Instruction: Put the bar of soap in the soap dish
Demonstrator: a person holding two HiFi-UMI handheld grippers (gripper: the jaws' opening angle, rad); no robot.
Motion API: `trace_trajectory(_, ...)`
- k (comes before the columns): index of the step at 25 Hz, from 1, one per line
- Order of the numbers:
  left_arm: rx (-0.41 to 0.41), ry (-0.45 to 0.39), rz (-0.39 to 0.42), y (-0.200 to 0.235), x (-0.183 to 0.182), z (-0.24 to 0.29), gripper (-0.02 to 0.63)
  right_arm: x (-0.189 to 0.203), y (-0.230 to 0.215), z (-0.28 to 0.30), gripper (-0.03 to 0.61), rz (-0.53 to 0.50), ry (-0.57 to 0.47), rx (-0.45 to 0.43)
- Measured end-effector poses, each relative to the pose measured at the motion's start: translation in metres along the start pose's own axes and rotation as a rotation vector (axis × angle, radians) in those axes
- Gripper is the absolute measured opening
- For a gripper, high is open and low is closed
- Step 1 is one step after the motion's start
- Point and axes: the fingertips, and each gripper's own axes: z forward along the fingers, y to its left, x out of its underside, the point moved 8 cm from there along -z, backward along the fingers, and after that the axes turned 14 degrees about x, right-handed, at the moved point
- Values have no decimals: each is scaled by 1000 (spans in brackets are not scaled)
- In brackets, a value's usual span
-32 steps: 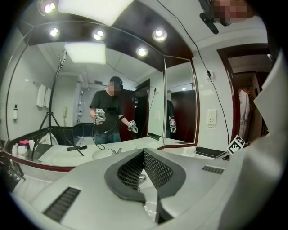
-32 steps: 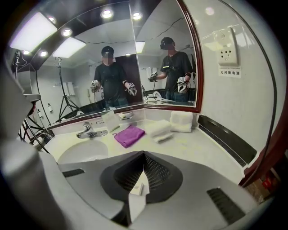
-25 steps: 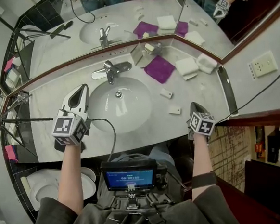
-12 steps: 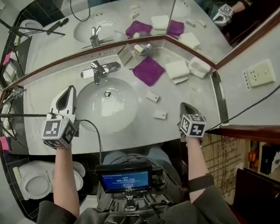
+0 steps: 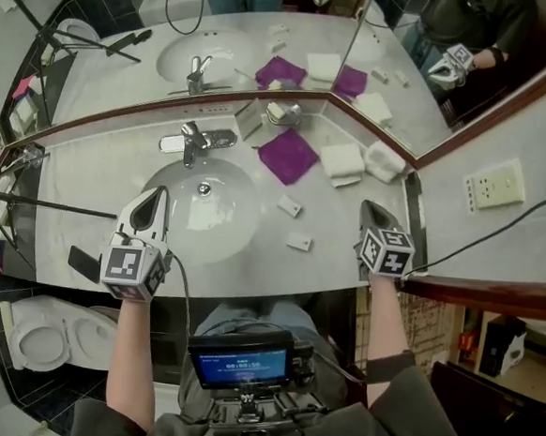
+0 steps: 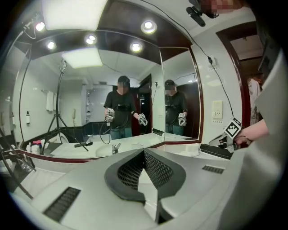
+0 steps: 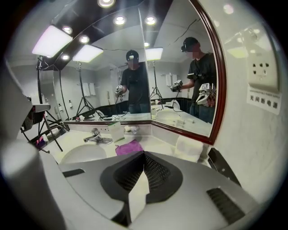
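The right gripper (image 5: 370, 211), jaws pressed together and empty, has drawn away from the soap bars (image 5: 290, 205), which lie on the counter at its 9 o'clock. The left gripper (image 5: 156, 197), closed too, is at the 9 o'clock side of the sink (image 5: 217, 241). A purple cloth (image 5: 289, 155) lies at 12 o'clock from the bars.

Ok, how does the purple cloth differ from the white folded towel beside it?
The purple cloth lies spread flat and thin; the white towel is folded into a thicker stack. The purple cloth sits nearer the faucet, the white towel farther right in the head view. Both rest on the counter behind the basin.
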Motion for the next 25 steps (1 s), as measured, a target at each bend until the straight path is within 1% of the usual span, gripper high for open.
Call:
trace_trajectory(1, 8, -5, -6, -2, 3, -1, 1, -10, 0, -2, 17, -24, -15, 1)
trace_trajectory(4, 34, -24, -34, -10, 11, 0, 1, -52, 1, 0, 17, -155, -72, -6)
trace_trajectory(8, 90, 0, -38, -18, 24, 2, 1, -108, 16, 8, 17, -303, -145, -60)
trace_trajectory(12, 63, 9, -33, -30, 30, 3, 1, -154, 34, 28, 17, -528, -211, -108)
trace_trajectory(14, 29, 1, -44, -39, 30, 7, 1, -173, 48, 43, 18, -642, -239, -124)
trace_trajectory(16, -33, -15, -76, -47, 33, 12, 1, -181, 65, 62, 20, -773, -265, -165)
trace_trajectory(17, -63, -20, -93, -51, 34, 16, 1, -182, 74, 73, 23, -844, -279, -205)
trace_trajectory(20, -105, -14, -125, -66, 43, 32, 1, -176, 102, 109, 115, -1067, -299, -336)
trace_trajectory(22, -117, -6, -147, -77, 49, 43, 1, -170, 117, 130, 147, -1198, -300, -407)
trace_trajectory(25, -140, -3, -186, -87, 58, 55, 1, -163, 139, 163, 201, -1377, -314, -488)
